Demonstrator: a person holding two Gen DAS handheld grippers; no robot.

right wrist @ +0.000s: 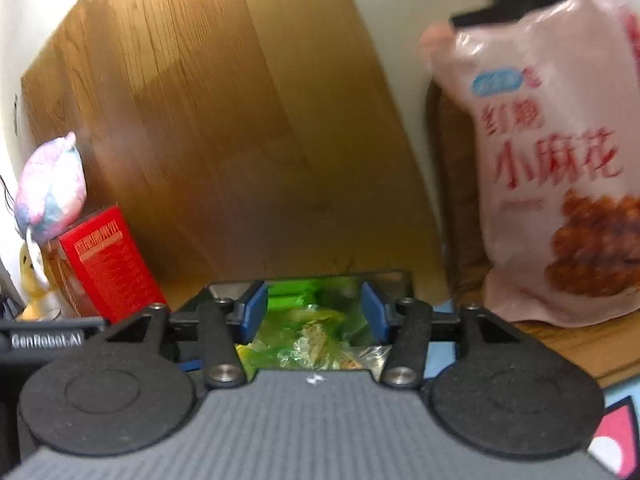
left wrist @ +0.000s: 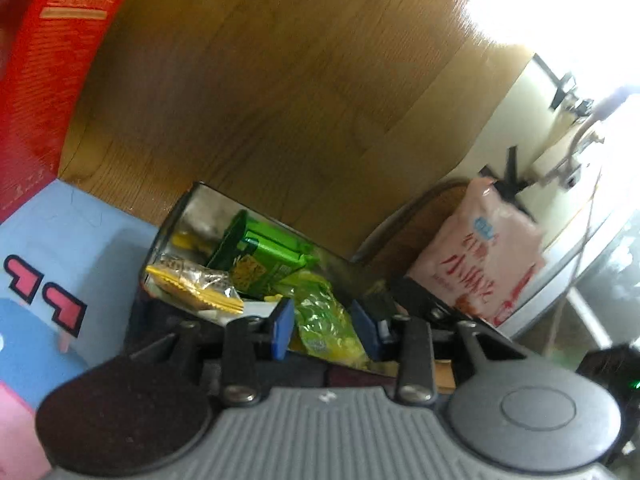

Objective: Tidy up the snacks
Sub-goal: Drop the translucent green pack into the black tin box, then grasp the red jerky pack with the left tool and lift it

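With both grippers' jaws spread and empty over the shiny rectangular metal tin (left wrist: 188,216) of snack packets, the pink plastic snack bag (right wrist: 560,168) beside the tin probably goes next; grip its top edge squarely.

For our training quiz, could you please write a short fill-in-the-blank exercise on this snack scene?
The snacks lie in a shiny metal ____.
The tall box is ____ in colour.
The big bag on the chair is ____.
The pack leaning inside the tin is ____.
Missing: tin; red; pink; green
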